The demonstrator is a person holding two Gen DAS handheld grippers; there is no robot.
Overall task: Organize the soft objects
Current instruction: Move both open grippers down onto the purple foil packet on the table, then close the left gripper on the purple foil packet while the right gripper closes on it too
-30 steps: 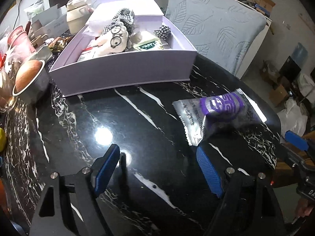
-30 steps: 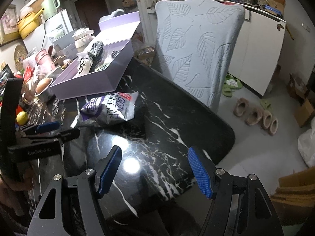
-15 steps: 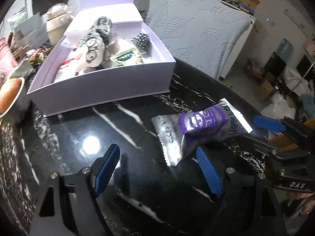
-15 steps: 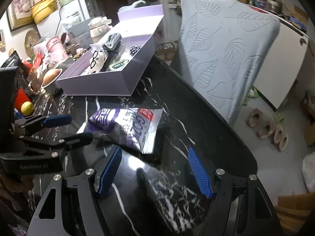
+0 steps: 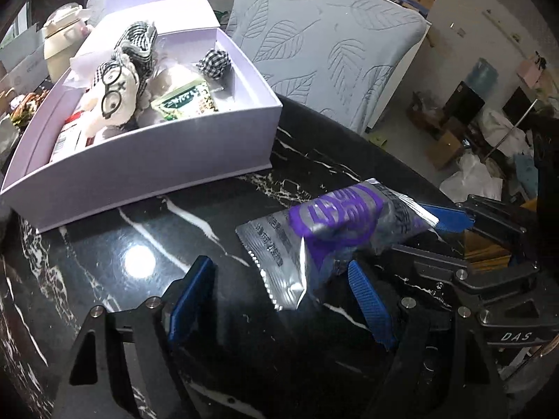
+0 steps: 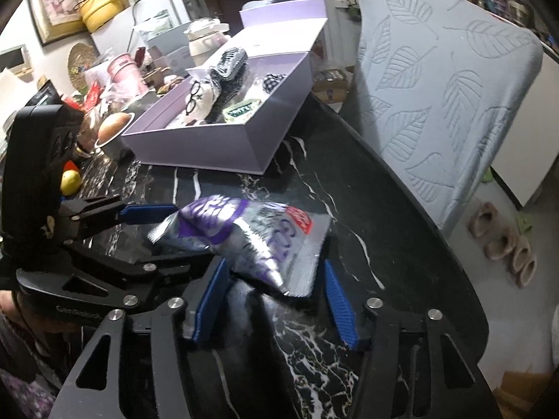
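Silver-purple snack packet (image 6: pixel 258 241) lies between the closing right claw (image 6: pixel 276 300) — left claw (image 5: pixel 279 296) open beside it.

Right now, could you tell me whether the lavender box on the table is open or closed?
Open. The lavender box has its lid flipped back behind it, and a plush toy and a green packet show inside.

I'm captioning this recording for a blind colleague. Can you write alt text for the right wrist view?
The right hand-held gripper is closing around a purple-and-silver snack packet on a black marble table, with the left hand-held gripper reaching in beside it. Behind sits an open lilac box holding a plush toy.
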